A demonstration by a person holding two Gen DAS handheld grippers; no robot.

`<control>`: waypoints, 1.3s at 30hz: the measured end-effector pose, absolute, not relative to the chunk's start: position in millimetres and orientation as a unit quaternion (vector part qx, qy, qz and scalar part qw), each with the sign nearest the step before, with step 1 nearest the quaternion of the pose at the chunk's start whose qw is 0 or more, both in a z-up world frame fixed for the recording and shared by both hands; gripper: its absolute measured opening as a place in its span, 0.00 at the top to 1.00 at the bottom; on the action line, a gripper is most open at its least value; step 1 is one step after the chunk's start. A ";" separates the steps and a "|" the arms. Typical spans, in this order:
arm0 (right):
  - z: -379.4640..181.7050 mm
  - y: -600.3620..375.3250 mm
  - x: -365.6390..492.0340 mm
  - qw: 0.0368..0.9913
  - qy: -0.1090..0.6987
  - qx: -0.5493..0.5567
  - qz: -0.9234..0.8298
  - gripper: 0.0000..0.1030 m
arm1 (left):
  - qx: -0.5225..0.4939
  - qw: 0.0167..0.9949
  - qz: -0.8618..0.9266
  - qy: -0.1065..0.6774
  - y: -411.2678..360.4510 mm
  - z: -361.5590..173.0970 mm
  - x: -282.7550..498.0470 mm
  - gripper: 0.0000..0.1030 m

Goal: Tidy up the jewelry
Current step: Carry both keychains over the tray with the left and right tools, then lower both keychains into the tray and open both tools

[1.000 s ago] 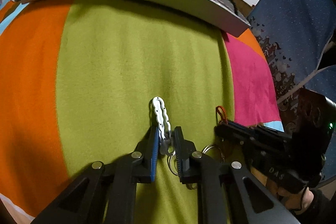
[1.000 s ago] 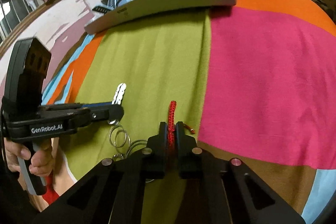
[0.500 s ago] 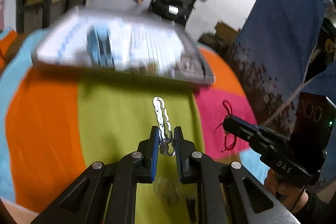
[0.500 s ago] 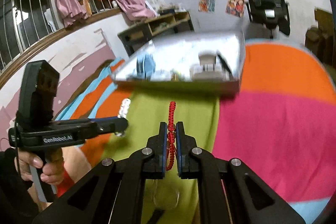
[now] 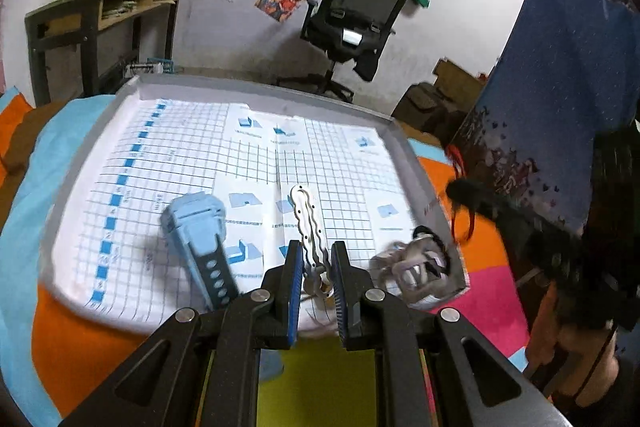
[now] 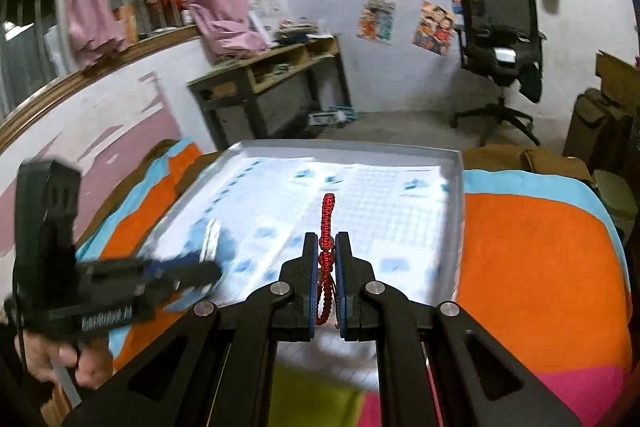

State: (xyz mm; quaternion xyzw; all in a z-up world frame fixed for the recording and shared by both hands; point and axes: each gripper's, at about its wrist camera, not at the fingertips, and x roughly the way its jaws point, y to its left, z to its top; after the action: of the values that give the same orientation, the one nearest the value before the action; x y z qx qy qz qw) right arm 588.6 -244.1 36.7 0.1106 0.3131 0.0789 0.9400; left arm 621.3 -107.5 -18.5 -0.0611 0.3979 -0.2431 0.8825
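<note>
My left gripper (image 5: 314,259) is shut on a white wavy hair clip (image 5: 306,223) that sticks forward over the near edge of the grey tray (image 5: 256,91). A red braided bracelet (image 6: 326,227) stands upright in my right gripper (image 6: 327,251), which is shut on it above the same tray (image 6: 456,187). Inside the tray lie a light-blue watch with a black strap (image 5: 198,227) and a blurred pile of pale jewelry (image 5: 416,263) at the near right corner. In the left wrist view the right gripper (image 5: 460,193) shows as a dark blur with red cord dangling.
The tray is lined with white gridded paper (image 5: 192,163) and rests on a striped cloth of orange (image 6: 536,267), blue, pink and green. A black office chair (image 5: 352,23) and a wooden shelf (image 6: 272,75) stand beyond. A hand (image 6: 52,359) holds the left gripper.
Both grippers have lifted off the green cloth and moved forward over the tray, each carrying its item. The view now looks down into the tray.
</note>
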 end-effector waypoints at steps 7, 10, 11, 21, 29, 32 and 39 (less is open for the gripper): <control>10.5 -259.6 624.0 0.930 0.350 0.105 0.045 0.93 | -0.047 0.877 -0.232 0.418 -124.8 -40.8 639.4 0.86; -4.3 -262.6 626.9 0.924 0.366 0.105 0.045 0.93 | -0.041 0.876 -0.226 0.425 -128.0 -46.5 640.4 0.86; -8.2 -262.7 627.5 0.922 0.370 0.104 0.045 0.93 | -0.038 0.876 -0.222 0.426 -129.3 -48.0 639.9 0.86; -12.2 -271.3 620.6 0.919 0.376 0.109 0.042 0.74 | -0.033 0.885 -0.185 0.426 -132.8 -40.5 630.0 0.67; 38.9 -283.1 564.3 0.946 0.306 0.104 0.030 0.56 | -0.066 0.925 -0.170 0.334 -112.1 8.3 582.5 0.21; 65.3 -283.4 526.9 0.960 0.261 0.100 0.022 0.39 | -0.082 0.940 -0.158 0.292 -99.9 35.1 552.0 0.07; 123.5 -270.1 420.3 0.982 0.168 0.088 0.010 0.16 | -0.071 0.970 -0.117 0.199 -79.6 88.9 464.5 0.00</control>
State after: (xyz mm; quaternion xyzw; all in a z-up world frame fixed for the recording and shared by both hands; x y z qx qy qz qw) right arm 420.3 -270.1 123.5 0.0876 0.1679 0.0098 0.9819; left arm 464.5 -79.6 88.9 -0.0706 0.1989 -0.1165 0.9705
